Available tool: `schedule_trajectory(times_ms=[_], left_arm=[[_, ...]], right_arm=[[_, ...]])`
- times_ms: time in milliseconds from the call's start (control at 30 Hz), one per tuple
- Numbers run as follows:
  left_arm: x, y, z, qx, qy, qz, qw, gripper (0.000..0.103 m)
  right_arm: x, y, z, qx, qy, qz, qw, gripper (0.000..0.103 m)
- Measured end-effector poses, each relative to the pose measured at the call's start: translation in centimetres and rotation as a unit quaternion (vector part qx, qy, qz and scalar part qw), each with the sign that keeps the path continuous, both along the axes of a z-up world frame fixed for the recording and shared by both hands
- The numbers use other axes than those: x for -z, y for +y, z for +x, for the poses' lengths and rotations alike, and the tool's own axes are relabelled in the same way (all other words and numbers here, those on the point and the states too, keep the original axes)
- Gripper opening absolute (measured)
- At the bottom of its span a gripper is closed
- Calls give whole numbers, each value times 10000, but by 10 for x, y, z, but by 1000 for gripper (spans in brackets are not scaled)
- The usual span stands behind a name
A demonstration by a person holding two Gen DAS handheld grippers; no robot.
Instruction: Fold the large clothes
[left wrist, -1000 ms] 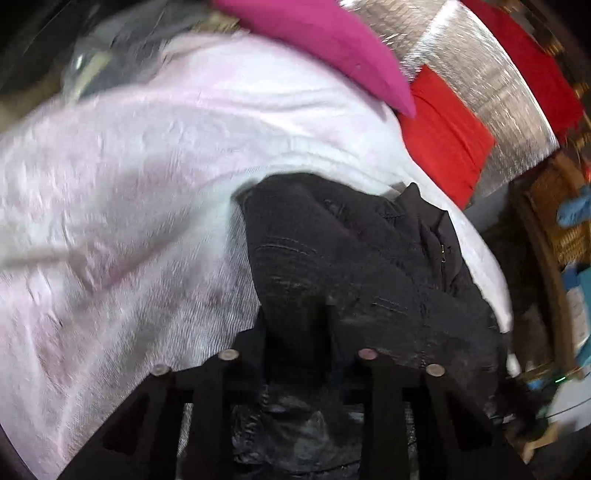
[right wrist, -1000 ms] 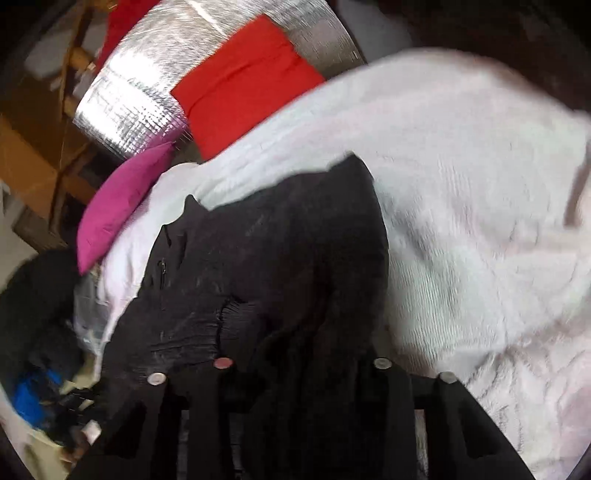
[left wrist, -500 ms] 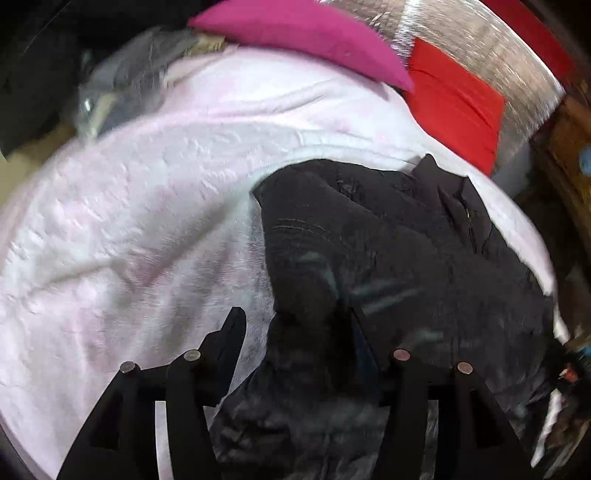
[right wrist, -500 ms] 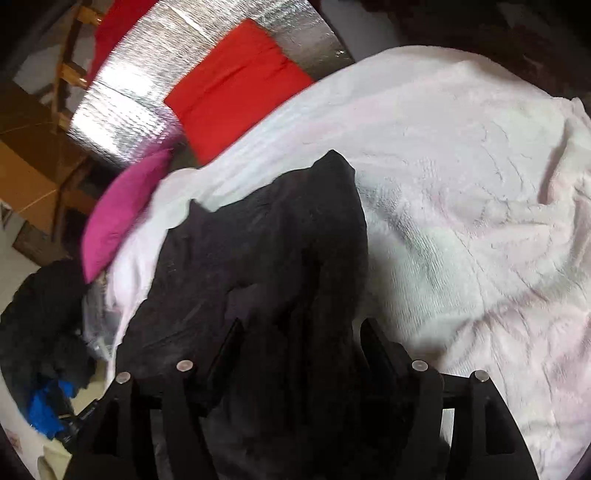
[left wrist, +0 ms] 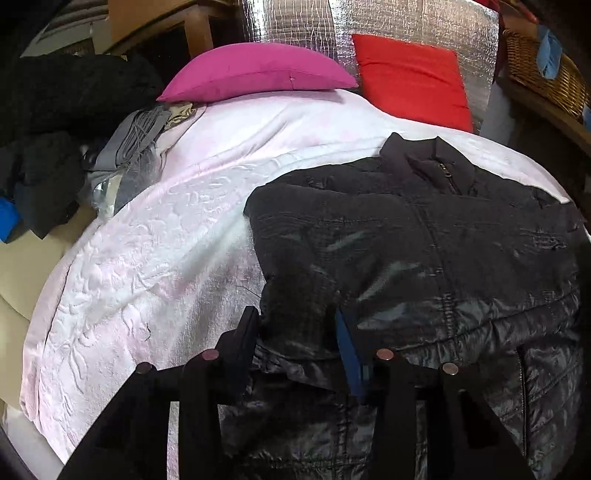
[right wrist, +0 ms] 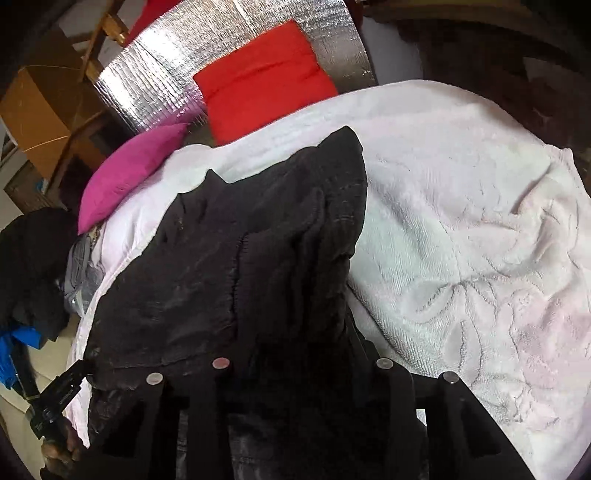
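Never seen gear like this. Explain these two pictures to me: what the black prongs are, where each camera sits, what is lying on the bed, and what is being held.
There is no robot: a person holds a two-finger gripper in each hand, each with a wide-angle camera looking along its fingers. The black prongs at the bottom are those fingers. One picture comes from the left gripper, the other from the right gripper. A black quilted jacket lies on a pale pink blanket, with a magenta pillow and a red cushion beyond. Both grippers' jaws are closing with the jacket's fabric between them; whether they pinch it yet is unclear.

Silver foil panel (left wrist: 406,22), wicker shelf (left wrist: 543,70)
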State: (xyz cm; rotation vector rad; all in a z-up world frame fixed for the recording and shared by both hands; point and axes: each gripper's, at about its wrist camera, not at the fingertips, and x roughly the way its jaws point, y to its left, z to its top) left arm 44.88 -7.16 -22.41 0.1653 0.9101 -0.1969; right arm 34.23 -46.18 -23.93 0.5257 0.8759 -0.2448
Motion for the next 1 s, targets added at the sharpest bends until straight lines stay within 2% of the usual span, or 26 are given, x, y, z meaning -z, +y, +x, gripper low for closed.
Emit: schedule_trajectory(times_ms=[33,100,233,500,667,767,800,833,900,1000], left_arm=[[0,-1,0,-15,-5,26,10000,44],[1,-2,1,-32,-29,109,9999,44],[0,-7,-1,-3,-105,288,9995,44],[0,-15,-3,23,-194,481,9987,44],[0,-20,-5,78,-230,569,9981,46],[0,-21,-6,87,-248,594,9979,47],[0,-22,-6,88,-253,593,9979,47],[1,-22,-6,87,-252,590,9979,47],[1,-22,-6,82,-251,582,9980,48],[0,-21,-6,75,-264,585,9979,48]], right_arm=[[6,-2,4,34,130,39,9999,51],[20,-11,9,169,364,265,9988,59],[14,-21,14,231,380,643,9969,67],[18,-38,19,564,74,1148,9918,67],[25,-30,26,506,188,927,9942,67],[25,-25,28,444,159,728,9962,67],[24,-23,29,418,155,622,9971,63],[23,-21,29,396,144,528,9977,54],[13,-14,28,328,13,231,9992,43],[-5,-6,22,270,-310,-87,9991,42]])
